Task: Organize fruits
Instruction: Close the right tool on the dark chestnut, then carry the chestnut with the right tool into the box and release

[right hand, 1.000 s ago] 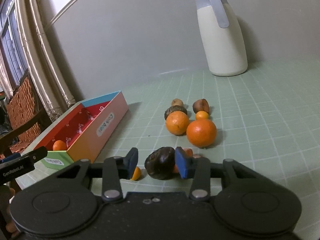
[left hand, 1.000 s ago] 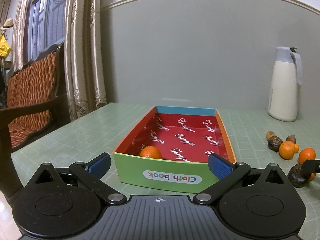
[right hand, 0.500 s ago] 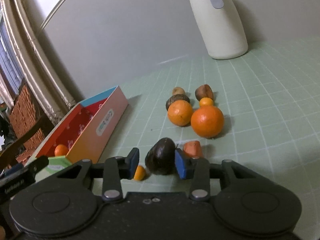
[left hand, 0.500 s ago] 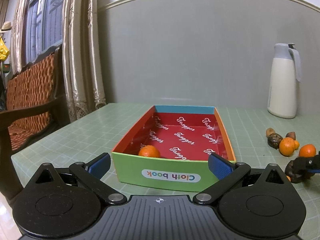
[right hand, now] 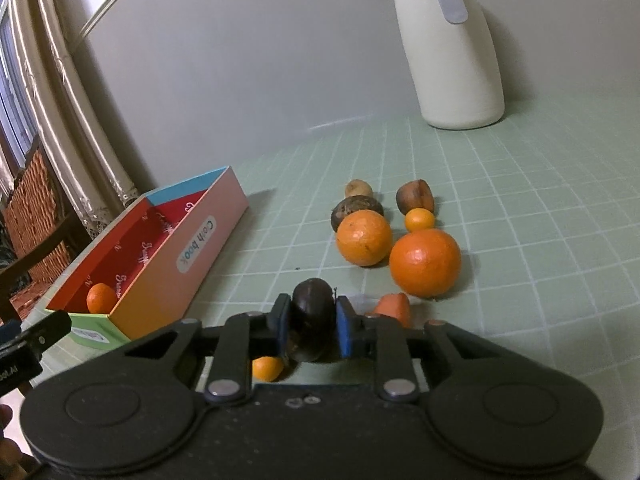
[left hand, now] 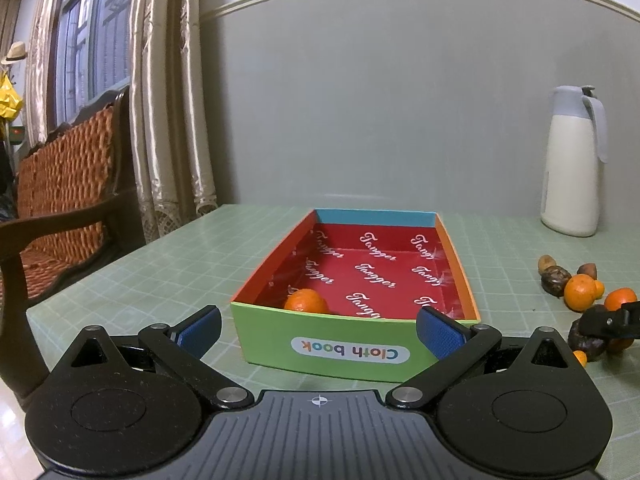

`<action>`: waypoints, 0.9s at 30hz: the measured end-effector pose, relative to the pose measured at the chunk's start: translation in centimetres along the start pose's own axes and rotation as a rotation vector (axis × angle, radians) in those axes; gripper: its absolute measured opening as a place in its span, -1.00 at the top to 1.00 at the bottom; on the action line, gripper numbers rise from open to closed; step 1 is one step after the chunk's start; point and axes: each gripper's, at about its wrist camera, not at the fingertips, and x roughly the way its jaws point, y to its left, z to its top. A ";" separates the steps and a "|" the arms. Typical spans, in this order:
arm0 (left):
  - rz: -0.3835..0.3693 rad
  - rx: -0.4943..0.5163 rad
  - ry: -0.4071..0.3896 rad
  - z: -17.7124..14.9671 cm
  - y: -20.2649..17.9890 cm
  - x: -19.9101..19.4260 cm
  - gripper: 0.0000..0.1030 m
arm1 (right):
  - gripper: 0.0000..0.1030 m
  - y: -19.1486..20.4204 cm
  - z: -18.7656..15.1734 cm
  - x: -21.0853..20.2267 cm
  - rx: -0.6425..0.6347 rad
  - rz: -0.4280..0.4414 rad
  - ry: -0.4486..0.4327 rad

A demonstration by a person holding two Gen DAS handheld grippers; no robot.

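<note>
Just above the tabletop [right hand: 520, 208], right tool [right hand: 311, 322] clamped across the middle of a dark round fruit [right hand: 313, 322] (likely light, firm, slick-skinned, best gripped at its widest), left tool [left hand: 320, 326] gaping empty before the box [left hand: 348, 344].

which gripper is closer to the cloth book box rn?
Left. The left gripper sits open right at the cloth book box's green end; the right gripper is off to its side, shut on a dark fruit.
</note>
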 end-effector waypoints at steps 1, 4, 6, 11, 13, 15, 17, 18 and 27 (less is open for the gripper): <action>0.002 0.000 0.001 0.0 0.1 0.0 -0.99 | 0.57 0.2 0.0 0.0 -0.010 -0.004 -0.003; 0.012 -0.003 0.002 -0.1 0.6 0.0 -0.99 | 0.57 0.5 0.1 0.2 -0.028 -0.017 -0.006; 0.017 -0.011 0.003 -0.1 1.0 0.0 -0.99 | 0.57 0.6 0.2 0.2 -0.026 -0.018 -0.006; 0.032 -0.035 0.004 0.0 2.0 0.0 -0.99 | 0.57 1.9 0.6 0.1 -0.073 -0.024 -0.025; 0.036 -0.050 0.007 0.0 2.6 0.0 -0.99 | 0.57 2.4 0.7 0.2 -0.084 -0.020 -0.028; 0.037 -0.066 0.008 0.1 3.1 0.1 -0.99 | 0.57 3.1 0.8 0.2 -0.098 -0.017 -0.030; 0.039 -0.081 0.009 0.1 3.6 0.1 -0.99 | 0.57 3.8 1.0 0.2 -0.110 -0.009 -0.033; 0.039 -0.087 0.008 0.0 3.9 0.1 -0.99 | 0.57 4.2 1.2 0.2 -0.117 -0.004 -0.034; 0.083 -0.165 0.008 -0.2 7.5 0.0 -0.99 | 0.57 10.1 4.0 -0.1 -0.185 0.118 -0.104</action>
